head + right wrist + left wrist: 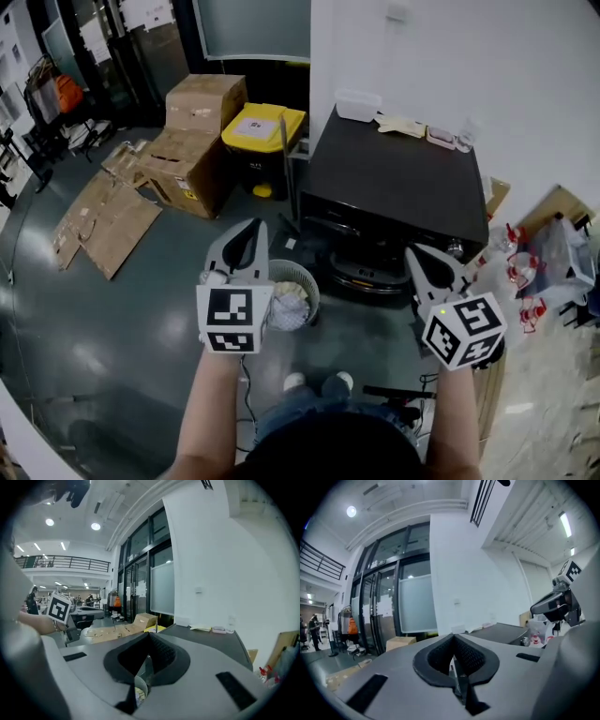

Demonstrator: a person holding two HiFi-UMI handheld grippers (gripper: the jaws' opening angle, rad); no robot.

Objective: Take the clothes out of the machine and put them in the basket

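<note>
The grey floor (112, 319) carries flattened cardboard (103, 220), cardboard boxes (192, 164), a yellow-lidded bin (261, 131), the dark machine (394, 183), and a white basket (307, 275) of clothes (286, 305) just before it.

No print is legible; the white label (251, 126) on the yellow bin lid (284, 118), upper middle, is too small
</note>
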